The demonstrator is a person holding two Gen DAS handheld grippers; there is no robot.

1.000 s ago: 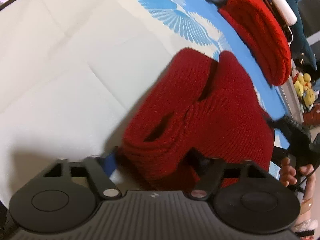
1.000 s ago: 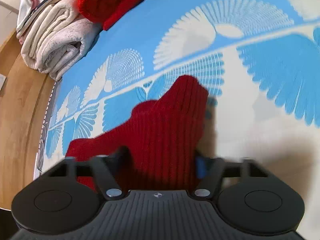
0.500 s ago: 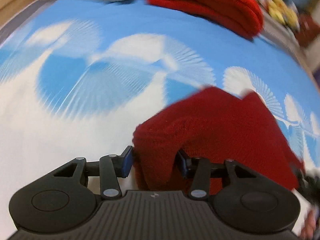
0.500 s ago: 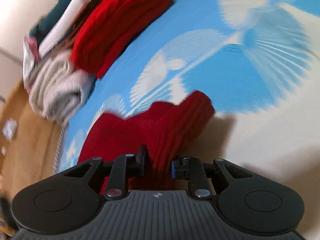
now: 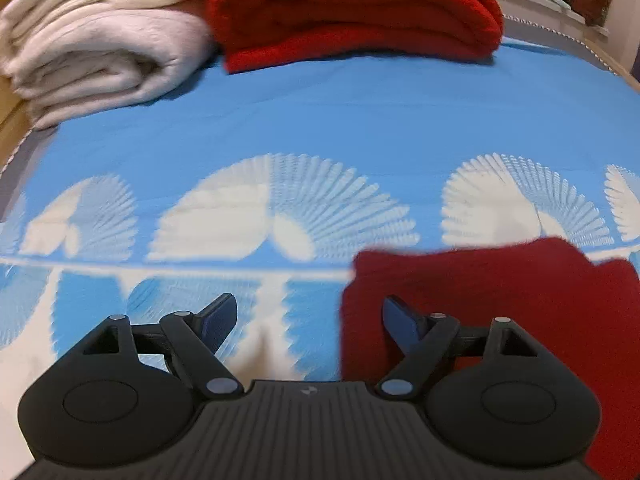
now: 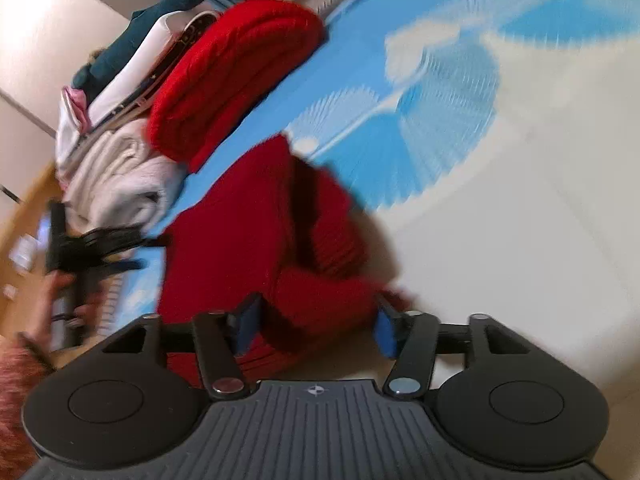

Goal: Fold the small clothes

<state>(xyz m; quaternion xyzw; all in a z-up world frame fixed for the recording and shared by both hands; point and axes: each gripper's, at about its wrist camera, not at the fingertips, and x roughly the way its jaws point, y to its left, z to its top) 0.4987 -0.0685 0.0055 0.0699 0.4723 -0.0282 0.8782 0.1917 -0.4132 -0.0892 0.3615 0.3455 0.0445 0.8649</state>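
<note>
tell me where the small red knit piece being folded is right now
The small red knit piece lies on the blue and white sheet. In the right wrist view it lies just ahead of the open right hand-held gripper, below the stacked red blanket.

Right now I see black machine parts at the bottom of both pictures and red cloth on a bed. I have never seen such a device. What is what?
Each black part is a hand-held gripper with two blue-padded fingers; a person holds one in each hand. A camera on each gripper looks forward along its fingers.

One picture is from the left gripper. It is open and holds nothing; the dark red knit lies under its right finger.

The other is from the right gripper, open around a fold of the same knit.

All lies on a blue and white sheet. At its far edge are a folded bright red knit and a white blanket.
</note>
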